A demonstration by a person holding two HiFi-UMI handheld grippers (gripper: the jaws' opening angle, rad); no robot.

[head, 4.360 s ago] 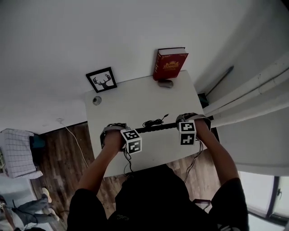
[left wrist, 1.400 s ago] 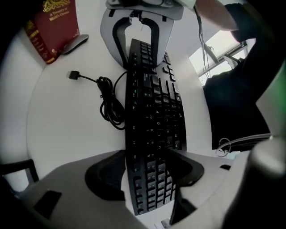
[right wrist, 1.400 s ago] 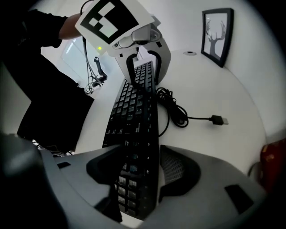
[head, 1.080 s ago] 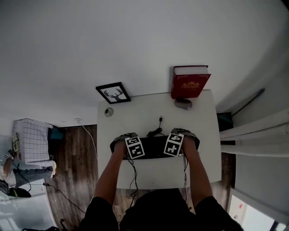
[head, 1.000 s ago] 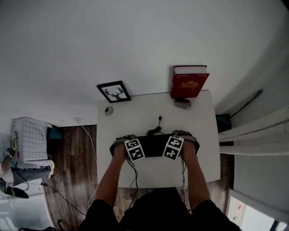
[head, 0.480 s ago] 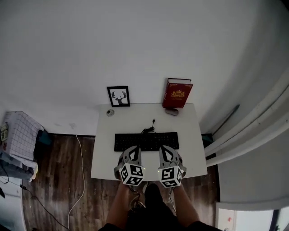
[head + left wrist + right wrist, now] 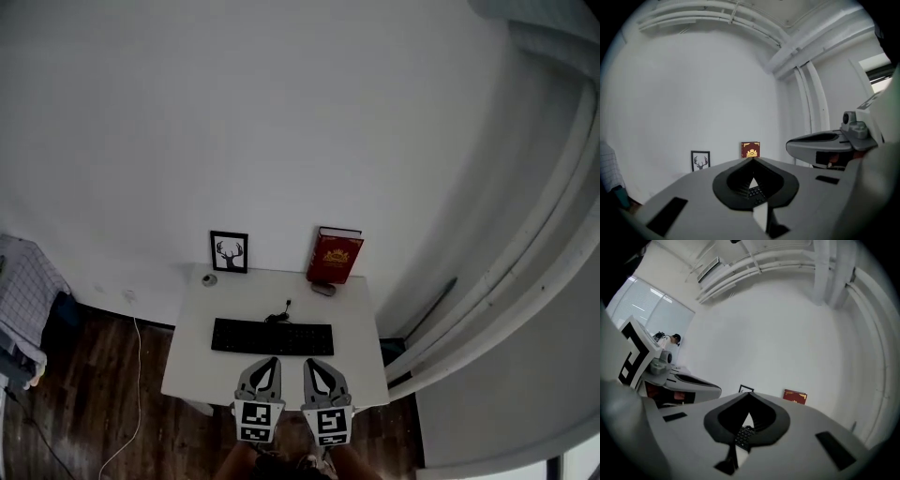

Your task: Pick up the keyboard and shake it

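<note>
Keyboard [image 7: 272,337] on desk [image 7: 192,370], left hand-held gripper [image 7: 271,361] and right hand-held gripper [image 7: 310,363] closed, empty

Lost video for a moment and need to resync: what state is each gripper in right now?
Left gripper: closed, holding nothing.
Right gripper: closed, holding nothing; the keyboard lies on the desk.

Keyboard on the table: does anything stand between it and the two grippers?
Nothing visible does. The keyboard lies flat on the table. Only bare table shows between it and the left gripper and the right gripper, both shut and empty.
</note>
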